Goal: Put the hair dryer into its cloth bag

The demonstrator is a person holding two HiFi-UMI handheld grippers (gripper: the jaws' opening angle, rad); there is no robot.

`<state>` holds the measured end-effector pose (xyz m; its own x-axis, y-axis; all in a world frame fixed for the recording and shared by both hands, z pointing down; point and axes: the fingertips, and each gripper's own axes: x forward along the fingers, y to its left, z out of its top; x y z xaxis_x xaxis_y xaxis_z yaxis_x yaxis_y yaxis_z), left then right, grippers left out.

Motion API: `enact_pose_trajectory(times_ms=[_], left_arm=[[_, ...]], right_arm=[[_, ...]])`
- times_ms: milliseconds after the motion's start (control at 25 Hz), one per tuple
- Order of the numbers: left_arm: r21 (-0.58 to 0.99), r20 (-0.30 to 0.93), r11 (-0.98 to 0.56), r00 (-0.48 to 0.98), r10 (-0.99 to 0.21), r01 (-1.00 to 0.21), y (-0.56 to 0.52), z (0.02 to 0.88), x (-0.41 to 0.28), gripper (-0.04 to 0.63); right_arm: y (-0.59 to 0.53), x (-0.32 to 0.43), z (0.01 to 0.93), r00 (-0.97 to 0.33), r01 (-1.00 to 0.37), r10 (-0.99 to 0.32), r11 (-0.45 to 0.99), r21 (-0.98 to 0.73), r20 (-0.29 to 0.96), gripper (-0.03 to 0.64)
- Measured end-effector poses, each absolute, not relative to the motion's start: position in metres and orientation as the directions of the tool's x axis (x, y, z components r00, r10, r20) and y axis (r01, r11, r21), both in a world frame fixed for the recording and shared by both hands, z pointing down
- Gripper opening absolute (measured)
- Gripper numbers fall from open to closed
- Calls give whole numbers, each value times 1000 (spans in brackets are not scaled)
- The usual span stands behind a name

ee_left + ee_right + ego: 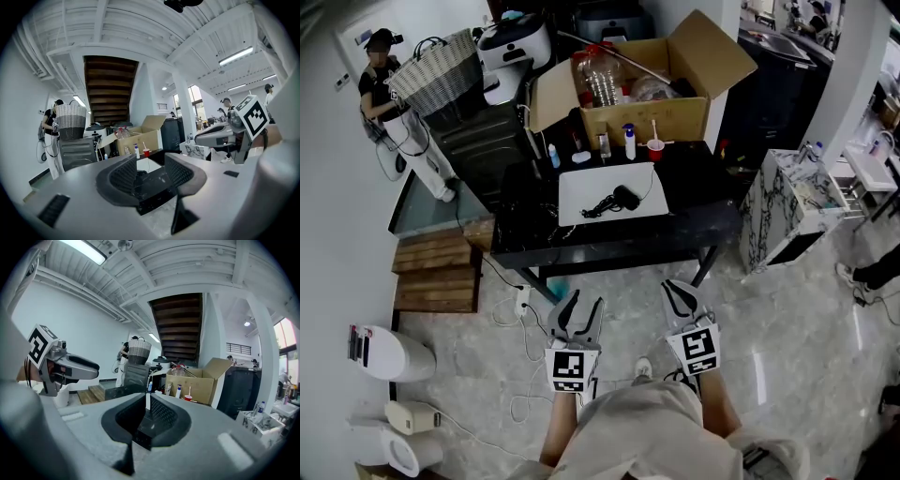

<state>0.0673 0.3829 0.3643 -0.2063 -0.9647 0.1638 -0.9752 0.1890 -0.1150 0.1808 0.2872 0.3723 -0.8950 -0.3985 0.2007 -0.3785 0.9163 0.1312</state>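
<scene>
Head view puts your left gripper [581,317] low in the frame at about seven o'clock, over the floor and well short of the black table [694,223]. Its jaws stand apart with nothing between them, and the left gripper view shows the same.

At twelve o'clock from your two tools, the hair dryer [625,197] lies on its side on a white cloth [581,180] spread flat on the table. This cloth is probably the bag, though I cannot tell for certain. The cord [598,209] is bunched in a loose coil at the dryer's eight o'clock, touching it.

Expect the dryer to be a rigid, smooth plastic shell, fairly light but top-heavy towards the barrel, so it could swivel in a loose pinch. Take it across the handle or the neck where handle meets barrel, not on the rounded barrel, which looks likely to slip. The cord is limp and will trail and snag on the bag's mouth, so plan to feed it in with the body. The cloth will be floppy and thin; you will likely need one tool to pinch an edge and hold it open.

Your right gripper [682,298], at five o'clock, is also spread and empty.
</scene>
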Motion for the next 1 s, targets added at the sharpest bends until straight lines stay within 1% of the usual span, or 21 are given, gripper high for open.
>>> enact_pose_trajectory(times_ms=[560, 800, 1000], left_arm=[[-125, 173, 219, -238, -956, -968, 301, 364, 59, 181], [-132, 198, 234, -257, -946, -963, 286, 370, 57, 170], [-145, 180, 231, -255, -950, -962, 274, 364, 55, 170]], right_arm=[[204, 165, 378, -911, -332, -351, 936, 118, 218, 25], [185, 161, 381, -916, -320, -334, 942, 100, 222, 25], [175, 157, 383, -918, -319, -332, 943, 93, 217, 25]])
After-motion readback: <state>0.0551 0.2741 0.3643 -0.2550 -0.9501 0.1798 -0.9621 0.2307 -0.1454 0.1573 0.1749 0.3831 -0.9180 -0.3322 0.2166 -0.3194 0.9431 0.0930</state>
